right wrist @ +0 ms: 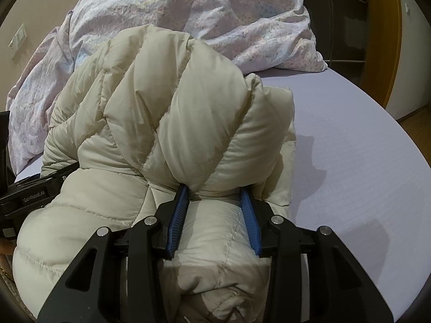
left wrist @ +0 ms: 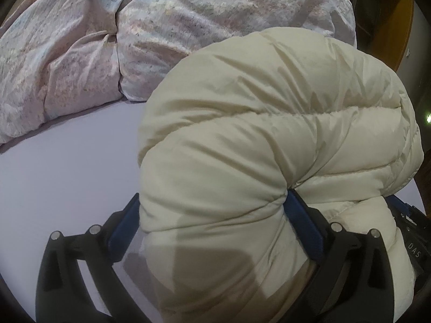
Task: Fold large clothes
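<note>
A cream quilted puffer jacket (left wrist: 269, 123) is bunched up over a lavender bed sheet (left wrist: 59, 177). My left gripper (left wrist: 215, 210) is shut on a thick fold of the jacket, which bulges out between its blue pads. My right gripper (right wrist: 215, 193) is shut on another fold of the jacket (right wrist: 172, 102). In the right wrist view the left gripper's black body (right wrist: 35, 191) shows at the left edge, pressed against the jacket. In the left wrist view the right gripper (left wrist: 412, 242) shows at the lower right edge.
A rumpled pink and blue patterned duvet (left wrist: 134, 27) lies along the far side of the bed (right wrist: 350, 161). A wooden door frame (right wrist: 382, 40) and dark furniture stand at the right, beyond the bed's edge.
</note>
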`<state>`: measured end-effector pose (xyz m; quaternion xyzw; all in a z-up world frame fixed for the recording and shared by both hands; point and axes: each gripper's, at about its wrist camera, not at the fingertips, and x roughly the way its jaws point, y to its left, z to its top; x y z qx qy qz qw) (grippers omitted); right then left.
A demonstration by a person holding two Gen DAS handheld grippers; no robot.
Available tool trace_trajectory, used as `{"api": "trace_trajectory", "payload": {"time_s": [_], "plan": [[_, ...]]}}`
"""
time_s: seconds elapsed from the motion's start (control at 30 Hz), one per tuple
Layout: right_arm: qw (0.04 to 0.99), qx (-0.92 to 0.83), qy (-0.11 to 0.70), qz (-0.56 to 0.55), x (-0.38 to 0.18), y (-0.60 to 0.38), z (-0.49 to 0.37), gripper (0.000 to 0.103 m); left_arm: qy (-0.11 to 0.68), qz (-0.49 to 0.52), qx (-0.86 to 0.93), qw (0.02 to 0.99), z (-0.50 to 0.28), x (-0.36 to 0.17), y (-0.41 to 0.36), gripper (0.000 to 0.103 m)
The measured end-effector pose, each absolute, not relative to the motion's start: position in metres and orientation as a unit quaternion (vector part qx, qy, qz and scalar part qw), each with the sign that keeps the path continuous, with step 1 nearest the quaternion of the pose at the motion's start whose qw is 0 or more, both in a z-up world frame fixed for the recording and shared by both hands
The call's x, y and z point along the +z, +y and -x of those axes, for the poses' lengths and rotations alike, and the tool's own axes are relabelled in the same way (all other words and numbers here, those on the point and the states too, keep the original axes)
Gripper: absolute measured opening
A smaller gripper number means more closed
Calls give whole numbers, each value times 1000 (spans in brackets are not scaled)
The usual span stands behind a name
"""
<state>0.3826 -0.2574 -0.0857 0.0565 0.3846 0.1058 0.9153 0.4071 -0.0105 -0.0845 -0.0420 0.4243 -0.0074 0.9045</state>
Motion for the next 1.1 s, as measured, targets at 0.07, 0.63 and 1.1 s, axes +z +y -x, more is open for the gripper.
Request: {"api": "trace_trajectory", "payload": {"time_s": [0.07, 0.63, 1.1], "plan": [[916, 106, 382, -56, -86, -257, -383, 41, 423, 45, -9, 905, -406, -85, -10, 101], [875, 144, 425, -184, -59, -324, -379, 89, 424, 107, -38, 898, -360, -36, 40, 100], [800, 205, 506, -248, -93, -306, -421, 102, 483, 210, -98, 844, -375, -71, 62, 101]]}}
